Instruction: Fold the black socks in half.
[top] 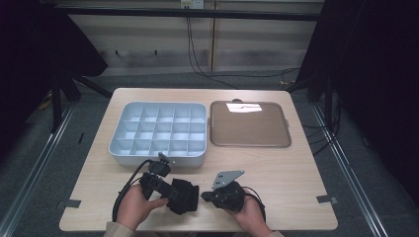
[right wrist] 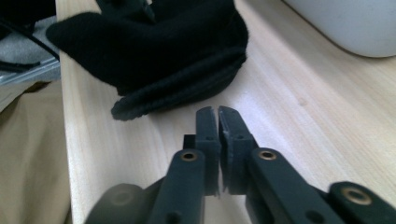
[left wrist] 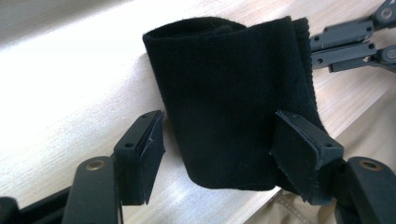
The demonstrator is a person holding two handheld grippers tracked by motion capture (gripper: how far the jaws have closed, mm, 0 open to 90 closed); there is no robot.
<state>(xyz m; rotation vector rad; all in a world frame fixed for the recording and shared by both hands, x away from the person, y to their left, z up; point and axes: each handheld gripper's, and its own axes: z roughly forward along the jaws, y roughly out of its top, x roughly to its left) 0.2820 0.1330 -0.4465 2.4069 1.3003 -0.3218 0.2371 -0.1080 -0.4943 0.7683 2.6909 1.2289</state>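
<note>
A folded black cloth [top: 184, 195] lies on the wooden table near its front edge. My left gripper [left wrist: 219, 122] reaches in from the left and straddles the black cloth [left wrist: 229, 84], one pad on each side. The fabric hangs slack between the pads, unsqueezed. My right gripper [right wrist: 217, 112] is shut with nothing in it, its tips just short of the cloth's rolled edge [right wrist: 163, 51]. In the high view the right gripper [top: 203, 196] points left at the cloth, a grey three-cornered plate [top: 227, 177] on top of it.
A white compartment box [top: 158, 157] stands just behind the hands, and its wall [right wrist: 345, 23] looms close in the right gripper view. A brown tray [top: 249, 126] lies to the right of the box. Bare tabletop [top: 291, 173] stretches to the right of the hands.
</note>
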